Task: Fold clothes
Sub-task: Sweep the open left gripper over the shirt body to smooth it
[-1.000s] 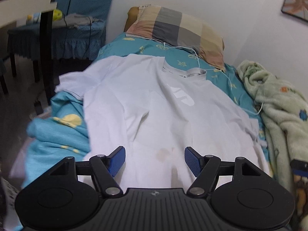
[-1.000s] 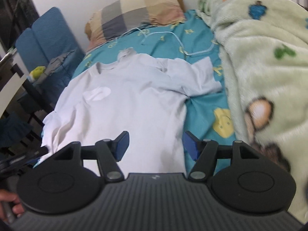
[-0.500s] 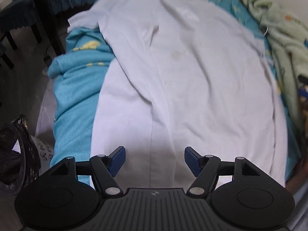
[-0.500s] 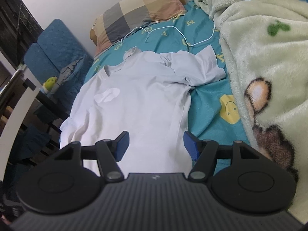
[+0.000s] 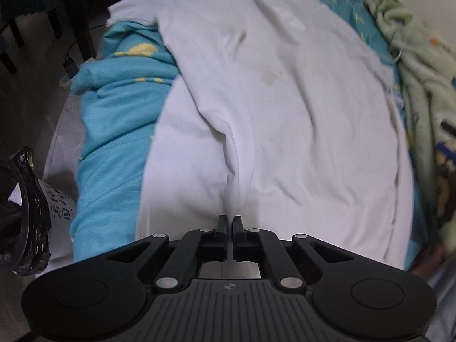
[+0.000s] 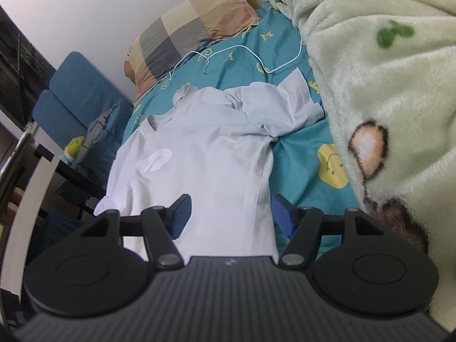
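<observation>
The white cotton T-shirt (image 5: 285, 114) lies spread flat on the blue bed sheet (image 5: 114, 131), not folded yet. The left gripper (image 5: 230, 221) has just pinched its bottom edge. The right gripper (image 6: 232, 213) hangs open above it.

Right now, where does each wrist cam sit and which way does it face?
Left wrist: on the left gripper, tilted steeply down over the lower part of the white cotton T-shirt; its jaws have just closed, pinching a ridge of that fabric. No hand shows.
Right wrist: on the right gripper, angled along the teal smiley-print bedsheet toward the checked pillow; jaws open over the shirt's hem, nothing held. No hand shows.
Shared: the T-shirt, the sheet and the pale green fleece blanket.
</observation>
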Demonstrator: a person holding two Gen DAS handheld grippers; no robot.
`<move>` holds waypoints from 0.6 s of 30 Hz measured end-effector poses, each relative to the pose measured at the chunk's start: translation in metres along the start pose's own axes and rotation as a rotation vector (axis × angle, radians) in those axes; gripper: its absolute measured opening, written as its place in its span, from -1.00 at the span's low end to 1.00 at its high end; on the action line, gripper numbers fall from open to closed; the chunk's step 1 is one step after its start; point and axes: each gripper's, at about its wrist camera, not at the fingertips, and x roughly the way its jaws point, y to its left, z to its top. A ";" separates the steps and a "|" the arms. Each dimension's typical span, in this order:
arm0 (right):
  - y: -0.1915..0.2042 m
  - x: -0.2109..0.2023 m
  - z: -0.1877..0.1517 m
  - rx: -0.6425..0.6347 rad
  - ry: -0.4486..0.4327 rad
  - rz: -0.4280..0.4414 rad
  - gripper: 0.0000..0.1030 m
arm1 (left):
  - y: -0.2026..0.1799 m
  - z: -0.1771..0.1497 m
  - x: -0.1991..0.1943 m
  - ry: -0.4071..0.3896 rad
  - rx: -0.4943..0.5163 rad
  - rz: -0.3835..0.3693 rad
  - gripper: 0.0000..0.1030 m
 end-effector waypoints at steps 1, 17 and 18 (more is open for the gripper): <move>-0.001 -0.001 0.000 0.006 -0.003 0.001 0.26 | 0.009 0.000 -0.010 -0.008 -0.023 0.000 -0.94; -0.020 0.004 0.002 0.123 -0.003 -0.006 0.30 | 0.092 0.006 -0.020 0.048 -0.134 0.196 -0.55; -0.021 0.006 0.002 0.137 -0.005 0.003 0.30 | 0.087 0.006 -0.026 0.032 -0.124 0.193 -0.40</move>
